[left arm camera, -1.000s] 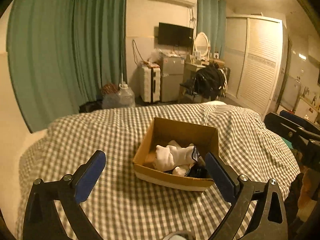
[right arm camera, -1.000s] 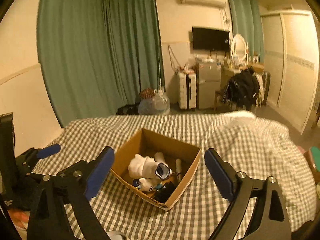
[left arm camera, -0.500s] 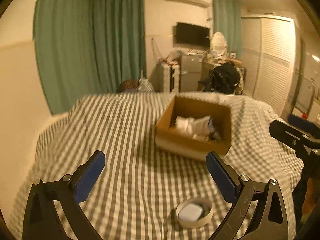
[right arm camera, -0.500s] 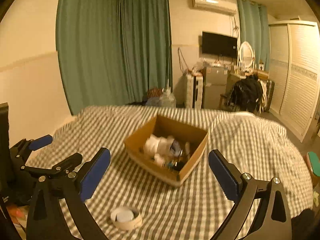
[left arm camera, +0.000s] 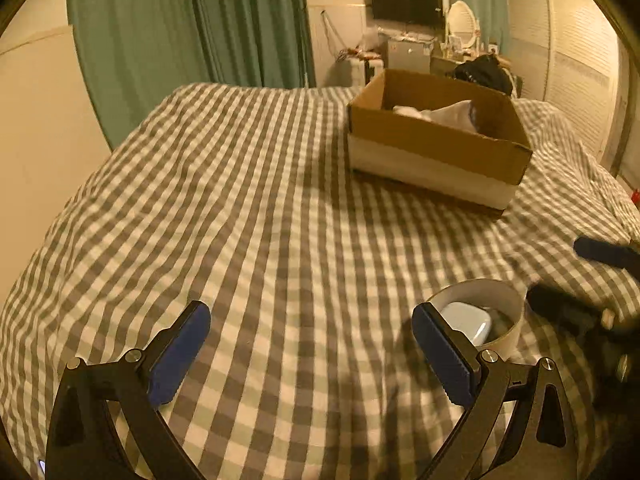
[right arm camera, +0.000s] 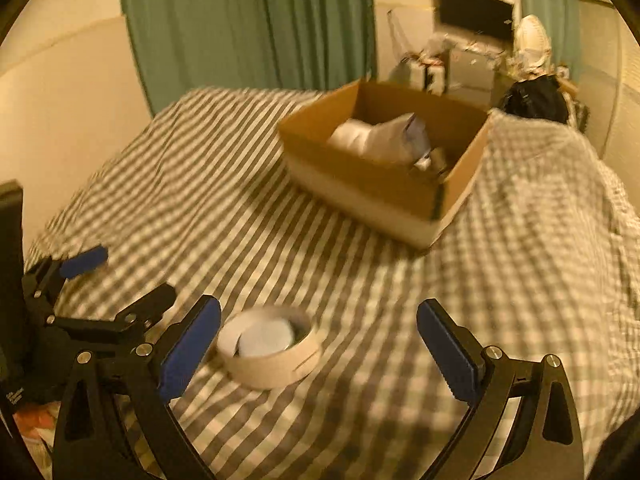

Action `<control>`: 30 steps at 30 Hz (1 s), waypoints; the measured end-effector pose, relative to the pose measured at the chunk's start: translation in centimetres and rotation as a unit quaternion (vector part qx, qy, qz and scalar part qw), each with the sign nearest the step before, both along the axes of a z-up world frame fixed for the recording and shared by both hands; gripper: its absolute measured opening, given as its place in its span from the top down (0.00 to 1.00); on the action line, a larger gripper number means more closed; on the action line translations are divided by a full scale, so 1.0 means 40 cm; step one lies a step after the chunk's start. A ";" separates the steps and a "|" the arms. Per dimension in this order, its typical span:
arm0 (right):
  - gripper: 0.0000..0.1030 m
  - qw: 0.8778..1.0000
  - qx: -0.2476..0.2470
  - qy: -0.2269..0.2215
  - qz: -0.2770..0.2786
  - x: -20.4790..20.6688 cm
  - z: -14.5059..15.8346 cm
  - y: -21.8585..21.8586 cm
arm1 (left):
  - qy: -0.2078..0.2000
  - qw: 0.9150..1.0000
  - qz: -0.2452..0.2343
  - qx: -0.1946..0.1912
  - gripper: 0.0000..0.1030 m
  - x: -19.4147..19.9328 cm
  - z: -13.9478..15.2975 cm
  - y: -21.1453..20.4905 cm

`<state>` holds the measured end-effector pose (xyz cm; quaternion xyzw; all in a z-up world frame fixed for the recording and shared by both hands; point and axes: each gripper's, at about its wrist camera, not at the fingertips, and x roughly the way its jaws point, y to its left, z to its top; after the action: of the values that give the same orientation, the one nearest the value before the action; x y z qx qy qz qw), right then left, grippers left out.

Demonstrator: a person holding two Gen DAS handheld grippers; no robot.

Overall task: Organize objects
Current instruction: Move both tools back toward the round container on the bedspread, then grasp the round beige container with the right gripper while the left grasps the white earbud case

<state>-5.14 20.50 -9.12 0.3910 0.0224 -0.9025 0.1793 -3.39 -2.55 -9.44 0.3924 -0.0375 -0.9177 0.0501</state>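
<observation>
While white cloth fills the cardboard box (left arm camera: 436, 148), the tape roll (right arm camera: 269, 346) rings a pale case (left arm camera: 468, 320) — both uncovered.

On the bed (left arm camera: 256, 216): a box (left arm camera: 436, 148) toward the far edge, right of the middle; a tape roll (left arm camera: 480, 320) toward the near edge, well apart from the box. In the box: cloth (right arm camera: 376, 140), with small items at its right, too blurred to name. In the roll's hole: a small case (left arm camera: 466, 322). Behind the bed: curtains (left arm camera: 192, 28) at left, a TV (left arm camera: 406, 2) on the wall further right.
</observation>
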 end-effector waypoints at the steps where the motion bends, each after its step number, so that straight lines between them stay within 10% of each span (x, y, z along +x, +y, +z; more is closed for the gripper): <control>1: 0.04 1.000 0.001 -0.012 0.012 -0.001 -0.012 -0.010 | -0.001 1.000 0.008 -0.001 0.00 -0.003 0.002 -0.005; 13: 0.05 0.993 0.052 -0.077 0.068 -0.016 -0.110 -0.096 | -0.006 0.999 0.043 0.028 0.00 -0.011 0.000 -0.074; 18: 0.22 0.989 0.073 -0.093 0.084 -0.030 -0.138 -0.125 | -0.007 0.999 0.042 0.028 0.00 -0.014 0.000 -0.076; 30: 0.23 0.998 0.035 -0.023 0.045 -0.015 -0.042 -0.079 | -0.013 0.999 0.041 0.019 0.00 -0.023 -0.004 -0.061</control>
<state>-5.73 17.35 -10.80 0.4164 0.0677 -0.8830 0.2059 -4.31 -4.98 -9.59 0.4061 -0.0043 -0.9103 0.0797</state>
